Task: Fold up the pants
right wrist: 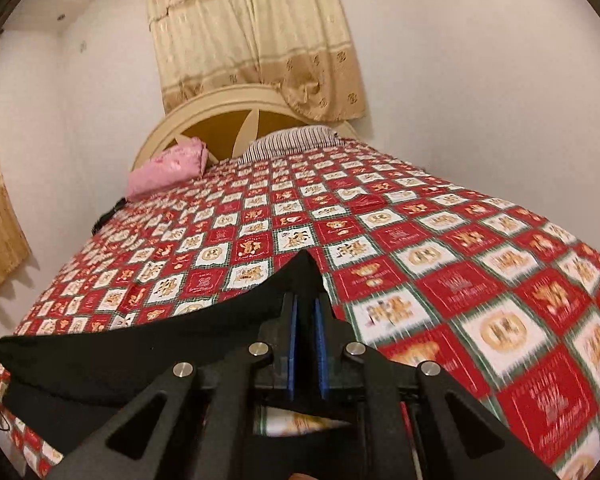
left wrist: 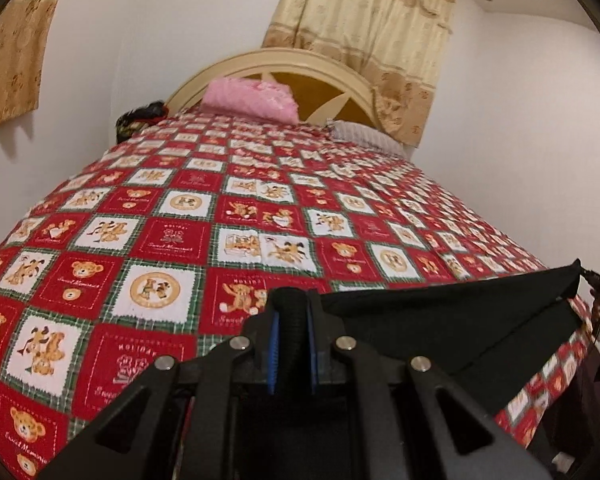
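I have the left gripper (left wrist: 292, 312) and right gripper (right wrist: 305, 280) each clamped on the black pants (left wrist: 460, 320), stretched low in frame over the bed (left wrist: 260, 208); folding seems barely begun.

The lower part of the pants (left wrist: 460, 320) is hidden behind the left tongs (left wrist: 292, 320) and cut off at the near edge. The quilt (right wrist: 500, 280) is blurred at near right. The dark item (left wrist: 140, 118) at the bed's far left is unidentifiable.
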Motion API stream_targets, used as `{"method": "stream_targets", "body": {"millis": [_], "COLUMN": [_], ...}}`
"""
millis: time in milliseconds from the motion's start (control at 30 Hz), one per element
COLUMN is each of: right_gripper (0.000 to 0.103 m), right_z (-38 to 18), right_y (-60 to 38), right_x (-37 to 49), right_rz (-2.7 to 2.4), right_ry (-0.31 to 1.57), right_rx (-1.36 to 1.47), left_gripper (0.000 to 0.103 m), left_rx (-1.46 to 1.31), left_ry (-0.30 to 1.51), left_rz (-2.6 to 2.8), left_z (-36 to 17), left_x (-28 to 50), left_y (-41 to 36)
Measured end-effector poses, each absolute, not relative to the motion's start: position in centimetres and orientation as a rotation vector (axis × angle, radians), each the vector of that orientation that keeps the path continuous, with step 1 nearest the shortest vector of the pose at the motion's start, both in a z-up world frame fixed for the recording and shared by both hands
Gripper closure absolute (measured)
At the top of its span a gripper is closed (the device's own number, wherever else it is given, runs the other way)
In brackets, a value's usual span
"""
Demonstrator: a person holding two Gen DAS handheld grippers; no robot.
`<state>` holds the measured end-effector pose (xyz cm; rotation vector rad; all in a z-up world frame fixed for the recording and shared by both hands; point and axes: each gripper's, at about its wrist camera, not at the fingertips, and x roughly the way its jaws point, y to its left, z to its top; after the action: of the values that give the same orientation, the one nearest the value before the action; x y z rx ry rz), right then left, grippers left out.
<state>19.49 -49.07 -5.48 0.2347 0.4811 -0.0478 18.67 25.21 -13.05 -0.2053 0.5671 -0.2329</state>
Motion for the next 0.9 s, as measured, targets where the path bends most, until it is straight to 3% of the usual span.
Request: {"method": "stream_targets", "body": {"millis": [233, 400, 733, 867, 900], "right_gripper": [0.095, 0.095, 0.095, 0.095, 0.092], "right_z": [-9.1, -11.1, -12.7, -12.9, -13.0], "right_y": [-50.7, -50.8, -51.8, -52.0, -52.2], "right_x": [15.0, 12.9, 10.5, 10.1, 10.0], "right_rz": [-0.053, -0.055, -0.078, -0.115, -0.128], "right_ry": [0.518, 0.557, 0.588, 0.613, 0.621], "right_rx": [0.290, 0.288, 0.293, 0.265, 0.266], "left_gripper": [0.088, 0.080, 0.075, 0.053, 0.052], "left_rx": [-0.151, -0.131, -0.099, -0.083, -0.080], "left_ry": [0.592, 0.623, 0.645, 0.653, 0.654], "left_rz": [-0.269, -0.269, -0.246, -0.207, -0.199], "left_z": [-15.9, -17.6, -19.0, -19.2, -19.2], "left_x": [15.5, 14.1, 12.2, 11.4, 11.0], "left_y": [25.2, 25.7, 26.6, 27.5, 27.8]}}
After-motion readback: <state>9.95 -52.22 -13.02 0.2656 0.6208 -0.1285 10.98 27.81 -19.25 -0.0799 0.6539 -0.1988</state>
